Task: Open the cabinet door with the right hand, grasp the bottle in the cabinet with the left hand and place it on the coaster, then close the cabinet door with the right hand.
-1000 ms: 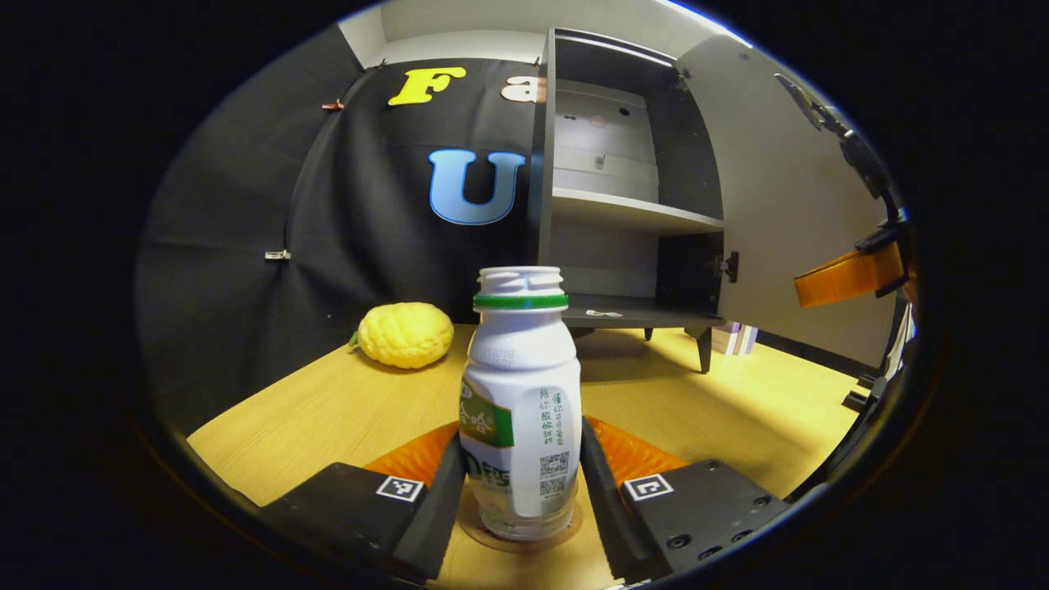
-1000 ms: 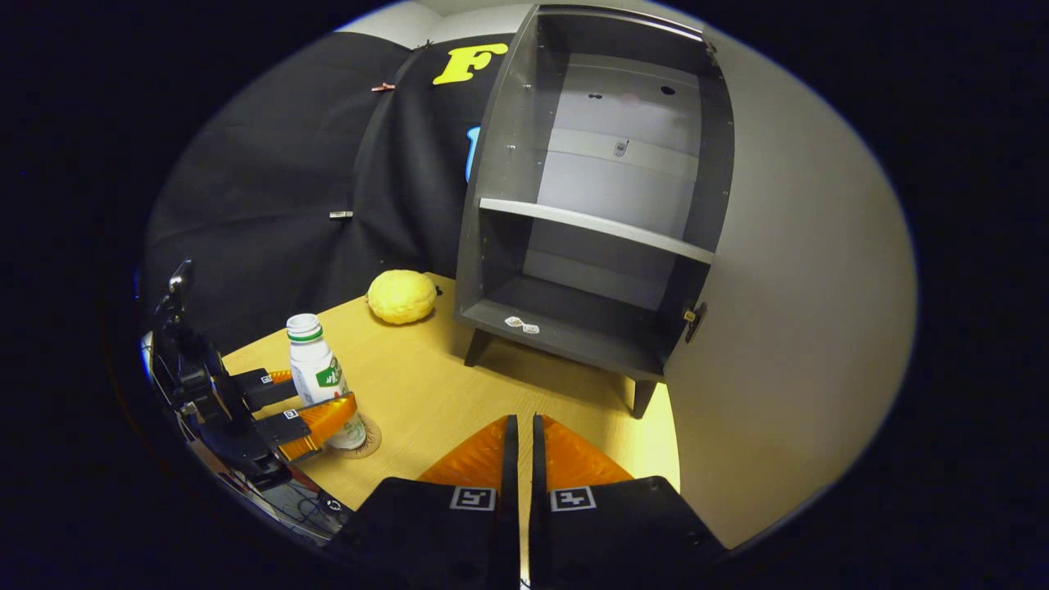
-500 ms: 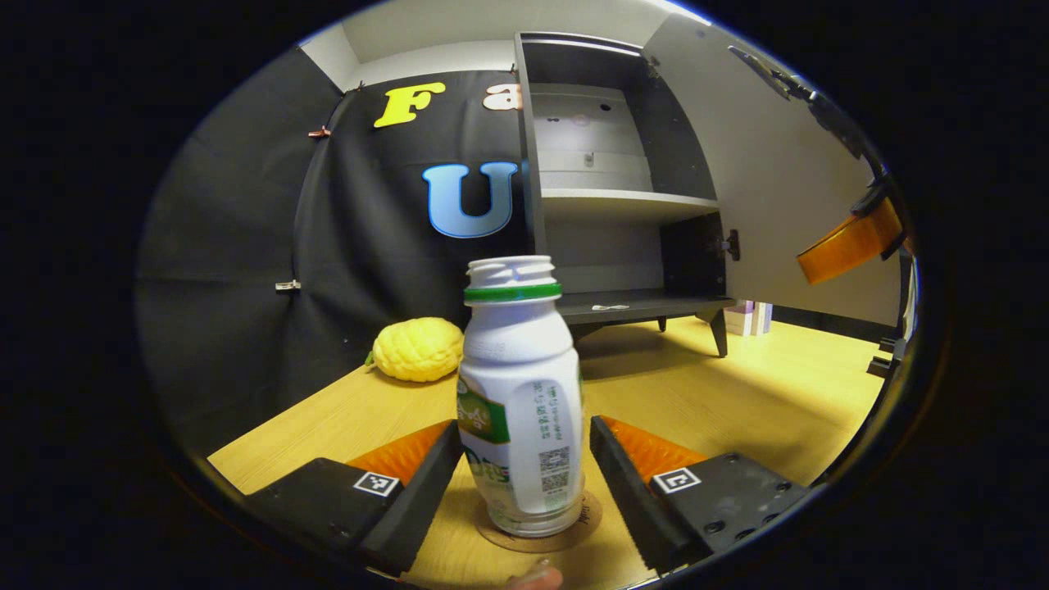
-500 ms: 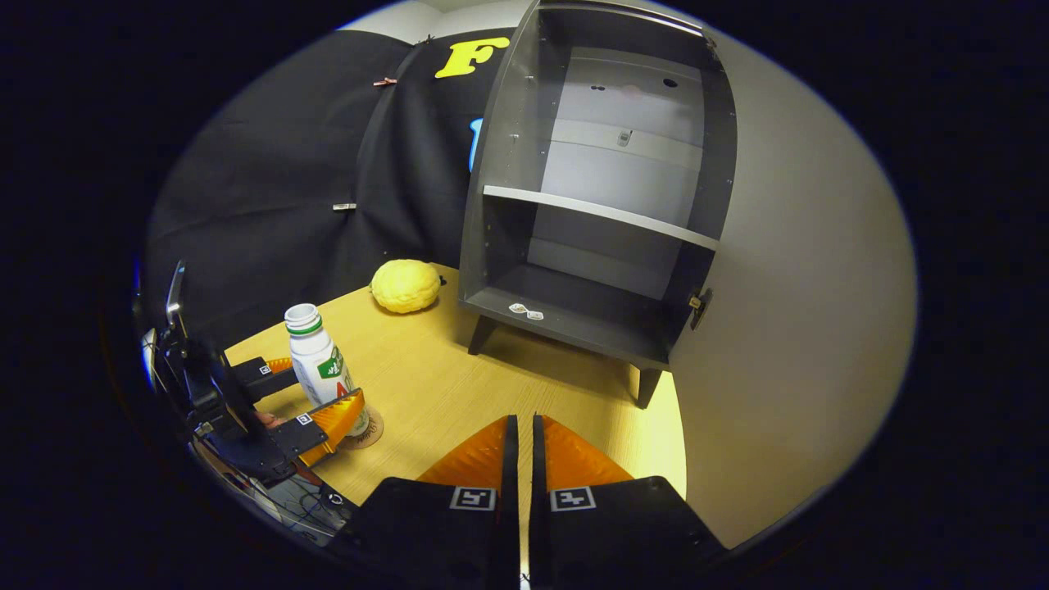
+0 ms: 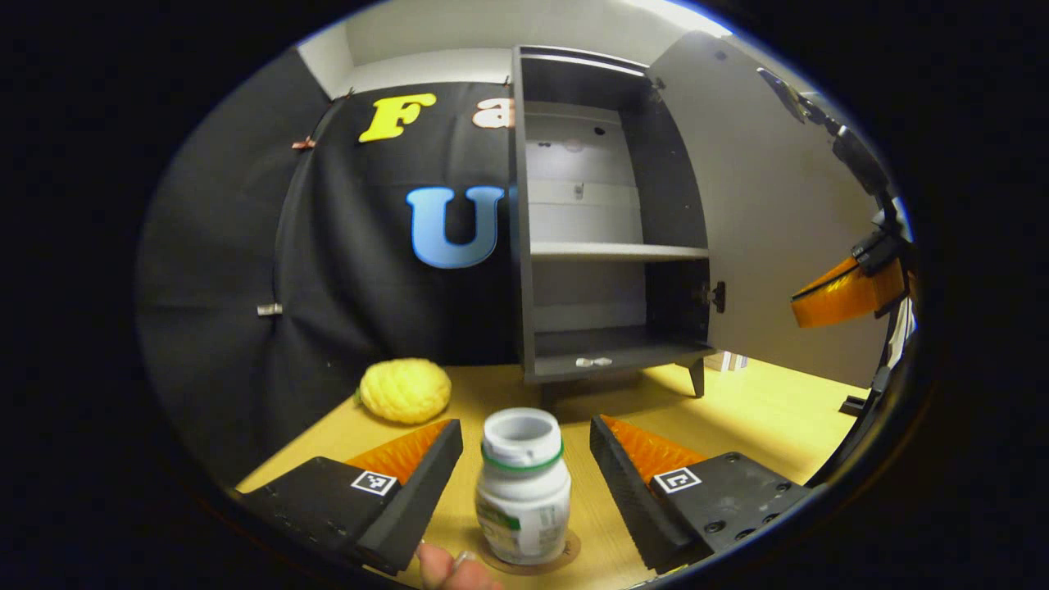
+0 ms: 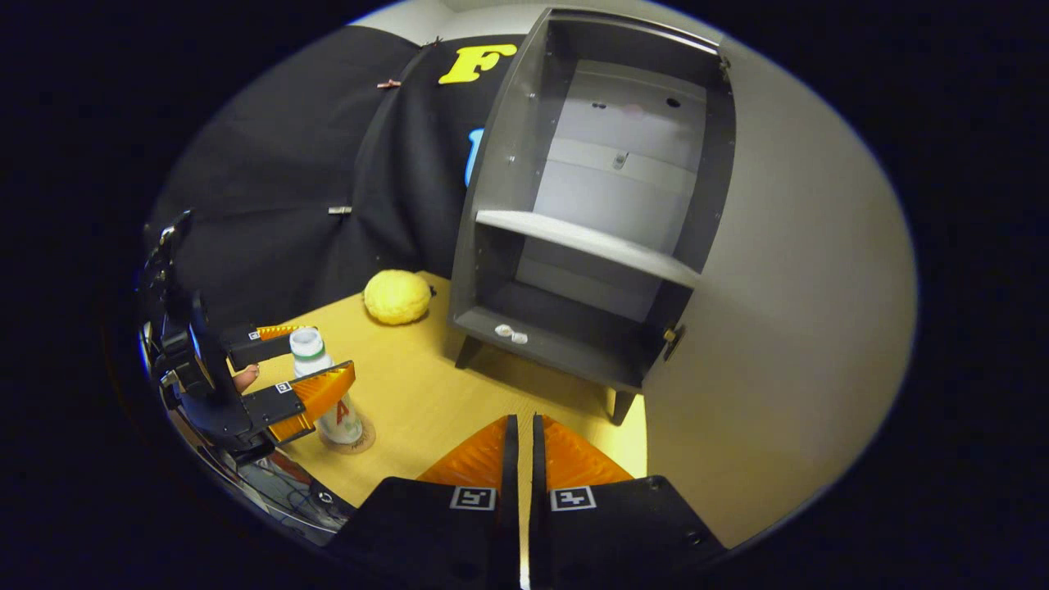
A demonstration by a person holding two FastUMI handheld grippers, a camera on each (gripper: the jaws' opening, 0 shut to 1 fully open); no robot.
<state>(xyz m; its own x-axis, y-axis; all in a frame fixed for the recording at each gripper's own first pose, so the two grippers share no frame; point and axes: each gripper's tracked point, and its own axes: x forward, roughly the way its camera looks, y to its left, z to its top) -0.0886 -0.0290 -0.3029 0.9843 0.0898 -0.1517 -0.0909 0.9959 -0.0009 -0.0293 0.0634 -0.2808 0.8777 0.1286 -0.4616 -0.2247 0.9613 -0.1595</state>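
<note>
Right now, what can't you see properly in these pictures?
- Coaster: mostly hidden under the bottle in the left gripper view.
- Bottle label: too small to read in the right gripper view, part covered by the left gripper.
- Small white bits on the cabinet floor: too small to tell what they are.
- Door: its outer edge is cut off in the right gripper view.

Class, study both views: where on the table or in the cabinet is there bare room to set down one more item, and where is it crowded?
Free: the tabletop between the yellow fruit, the cabinet legs and the coaster; the upper shelf. The lower shelf holds just two small white bits. Crowded: around the bottle, flanked by the open left gripper.
</note>
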